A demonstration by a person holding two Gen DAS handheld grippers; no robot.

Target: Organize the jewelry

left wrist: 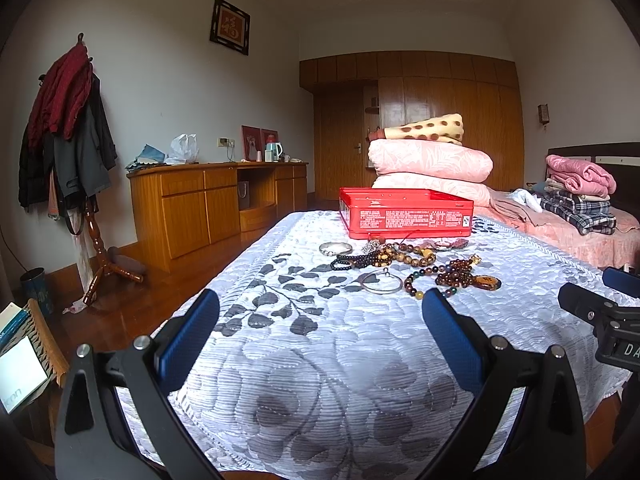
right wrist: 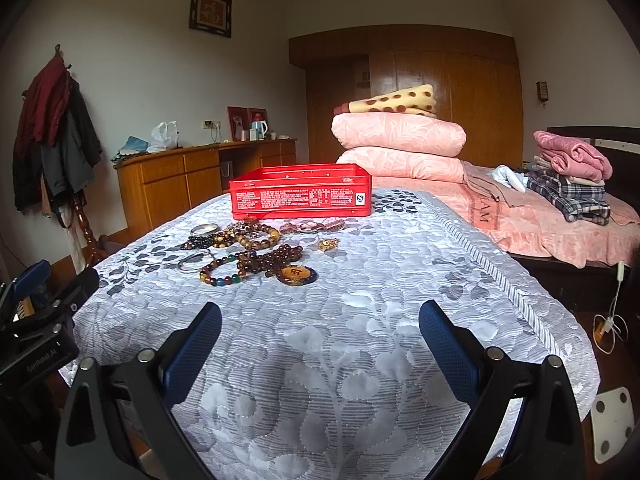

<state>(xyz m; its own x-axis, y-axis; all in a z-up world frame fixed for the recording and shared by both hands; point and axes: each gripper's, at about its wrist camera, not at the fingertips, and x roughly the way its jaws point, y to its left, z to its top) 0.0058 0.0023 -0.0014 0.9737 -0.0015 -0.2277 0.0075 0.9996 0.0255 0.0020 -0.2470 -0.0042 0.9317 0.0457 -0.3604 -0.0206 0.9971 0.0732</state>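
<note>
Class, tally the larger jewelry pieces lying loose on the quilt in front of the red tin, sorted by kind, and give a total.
Silver bangles: 2, one near the tin, one nearer the grippers
Bead strands with no pendant: 4, black, tiger-eye, brown, multicoloured
Bead strand with round pendant: 1
Total: 7, leaving out the small tangled trinkets by the tin.

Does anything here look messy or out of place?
Yes: the jewelry lies in a loose tangled heap on the white quilt, in front of the red tin rather than inside it. Both grippers, left and right, are open and empty.
</note>
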